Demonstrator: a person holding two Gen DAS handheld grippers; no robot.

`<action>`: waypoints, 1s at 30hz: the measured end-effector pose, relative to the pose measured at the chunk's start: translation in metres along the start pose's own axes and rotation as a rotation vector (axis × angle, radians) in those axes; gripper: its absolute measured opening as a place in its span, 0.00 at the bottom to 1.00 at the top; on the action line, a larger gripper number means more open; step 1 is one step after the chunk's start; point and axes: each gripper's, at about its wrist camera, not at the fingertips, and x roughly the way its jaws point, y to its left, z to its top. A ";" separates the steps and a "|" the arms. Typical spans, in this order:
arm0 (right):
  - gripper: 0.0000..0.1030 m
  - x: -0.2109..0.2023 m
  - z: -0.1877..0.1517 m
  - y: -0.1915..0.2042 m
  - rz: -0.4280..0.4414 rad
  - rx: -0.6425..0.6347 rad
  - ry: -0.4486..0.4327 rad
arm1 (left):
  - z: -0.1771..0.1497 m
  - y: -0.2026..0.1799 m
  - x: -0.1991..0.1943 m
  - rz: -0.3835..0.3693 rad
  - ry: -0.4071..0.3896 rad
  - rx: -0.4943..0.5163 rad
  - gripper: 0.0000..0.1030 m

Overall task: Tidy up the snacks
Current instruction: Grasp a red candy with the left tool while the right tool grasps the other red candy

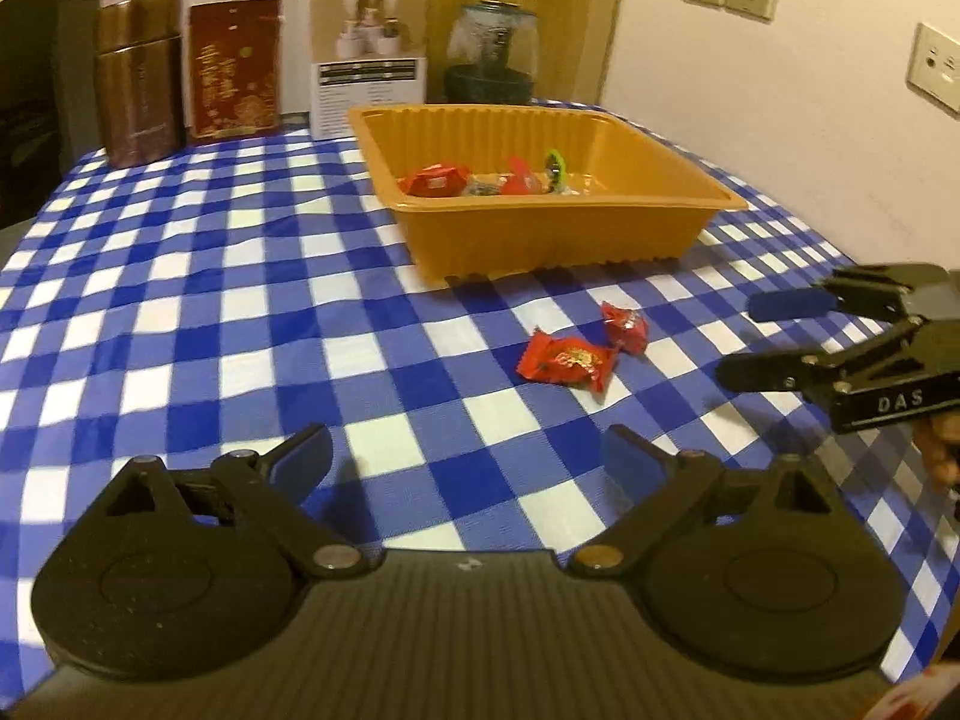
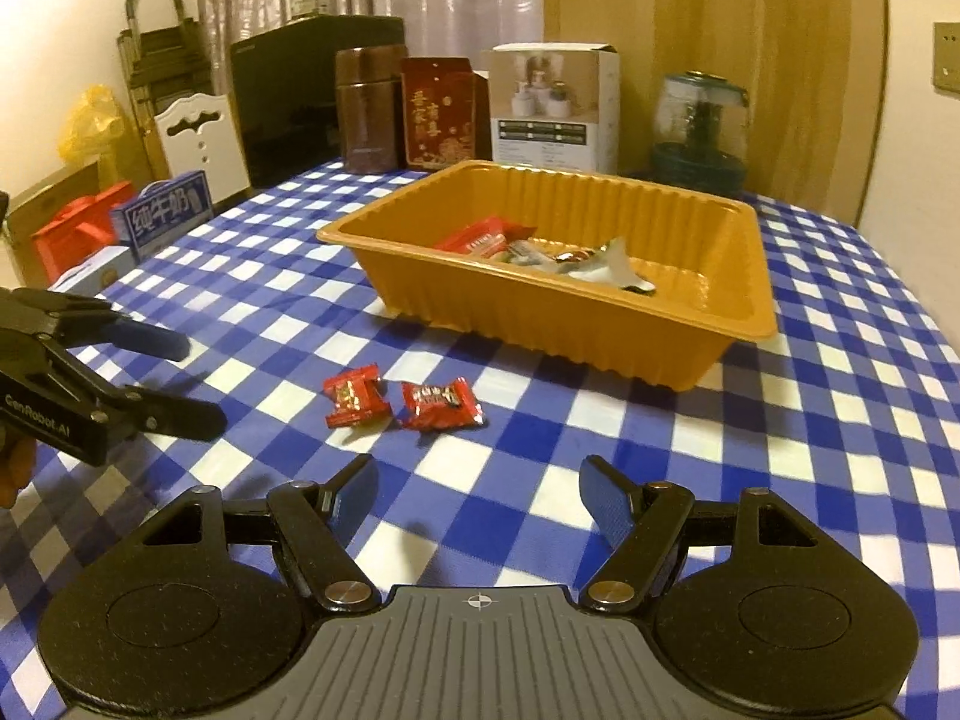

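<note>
Two red wrapped candies lie on the blue-checked tablecloth in front of an orange plastic tray (image 1: 576, 234) (image 2: 600, 330): the larger candy (image 1: 567, 362) (image 2: 441, 404) and a smaller one (image 1: 626, 327) (image 2: 355, 403) beside it. Several wrapped snacks (image 1: 480, 177) (image 2: 540, 249) rest inside the tray. My left gripper (image 1: 465, 459) (image 2: 198, 381) is open with nothing between its fingers, short of the candies. My right gripper (image 2: 477, 495) (image 1: 741, 339) is also open and empty, its tips just before the larger candy.
Along the table's far side stand a brown tin (image 1: 141, 78), a red box (image 1: 234, 69), a white carton (image 1: 369, 54) and a glass jar (image 1: 492, 51). Beyond the table's left edge in the right wrist view are a blue milk carton (image 2: 165, 213), red bags and a chair.
</note>
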 end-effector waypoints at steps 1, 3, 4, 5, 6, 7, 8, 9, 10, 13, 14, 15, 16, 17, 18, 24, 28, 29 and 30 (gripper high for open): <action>0.72 0.003 0.001 -0.001 0.006 -0.003 0.001 | 0.001 0.000 0.003 -0.006 -0.001 0.011 0.93; 0.72 0.008 0.002 -0.001 0.020 -0.009 0.004 | 0.003 -0.001 0.008 -0.019 0.000 0.033 0.93; 0.72 0.012 0.003 -0.002 0.025 -0.014 0.010 | 0.005 -0.001 0.011 -0.023 0.002 0.045 0.93; 0.72 0.014 0.003 -0.002 0.029 -0.018 0.013 | 0.006 -0.002 0.015 -0.024 0.009 0.055 0.93; 0.72 0.016 0.004 -0.002 0.032 -0.021 0.013 | 0.007 -0.002 0.018 -0.025 0.015 0.061 0.93; 0.72 0.018 0.005 -0.003 0.035 -0.026 0.012 | 0.008 -0.002 0.021 -0.028 0.018 0.062 0.92; 0.71 0.021 0.006 -0.003 0.039 -0.029 0.011 | 0.009 -0.001 0.023 -0.035 0.021 0.060 0.92; 0.71 0.023 0.007 -0.003 0.045 -0.034 0.011 | 0.009 0.000 0.026 -0.041 0.024 0.058 0.92; 0.71 0.026 0.009 -0.004 0.050 -0.037 0.009 | 0.010 0.000 0.029 -0.047 0.026 0.058 0.92; 0.71 0.034 0.012 -0.005 0.062 -0.041 0.010 | 0.012 0.001 0.035 -0.061 0.031 0.068 0.92; 0.71 0.037 0.014 -0.005 0.065 -0.041 0.008 | 0.013 0.001 0.037 -0.064 0.034 0.071 0.92; 0.71 0.038 0.015 -0.006 0.070 -0.040 0.006 | 0.014 0.002 0.039 -0.065 0.038 0.073 0.91; 0.68 0.041 0.016 -0.006 0.075 -0.039 0.006 | 0.014 0.001 0.040 -0.067 0.037 0.074 0.91; 0.65 0.044 0.018 -0.006 0.080 -0.042 0.008 | 0.015 0.002 0.041 -0.073 0.037 0.075 0.91; 0.60 0.046 0.019 -0.006 0.082 -0.046 0.011 | 0.016 0.002 0.042 -0.079 0.037 0.075 0.91; 0.53 0.056 0.021 -0.004 0.094 -0.059 0.018 | 0.020 0.001 0.048 -0.099 0.033 0.079 0.91; 0.44 0.060 0.022 -0.001 0.100 -0.075 0.022 | 0.022 0.000 0.051 -0.110 0.032 0.085 0.91; 0.43 0.061 0.022 0.000 0.094 -0.083 0.021 | 0.022 0.000 0.052 -0.113 0.033 0.087 0.91; 0.39 0.061 0.022 0.000 0.091 -0.087 0.021 | 0.023 -0.001 0.052 -0.118 0.033 0.088 0.91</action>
